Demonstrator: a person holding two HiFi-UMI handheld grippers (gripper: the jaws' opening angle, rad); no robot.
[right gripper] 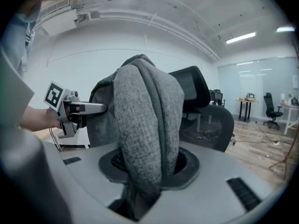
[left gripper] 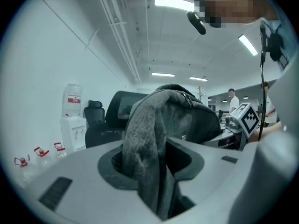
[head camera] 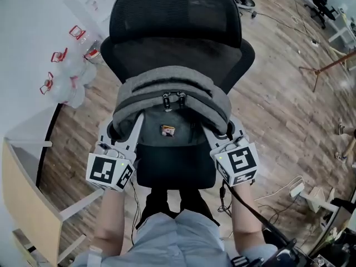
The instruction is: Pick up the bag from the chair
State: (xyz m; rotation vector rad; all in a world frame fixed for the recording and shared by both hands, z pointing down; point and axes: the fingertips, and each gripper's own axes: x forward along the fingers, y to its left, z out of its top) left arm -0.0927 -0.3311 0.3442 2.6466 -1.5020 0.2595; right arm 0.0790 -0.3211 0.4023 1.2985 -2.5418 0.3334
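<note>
We can read no text; the red label [left gripper: 73, 100] on the water bottle [left gripper: 73, 89], at middle left, is too blurred.

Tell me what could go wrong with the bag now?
The left gripper and right gripper each pinch only a fold of the grey bag, so it might slip free and drop onto the chair. The bag also sits close to the chair's back, so it could catch there when lifted.
</note>
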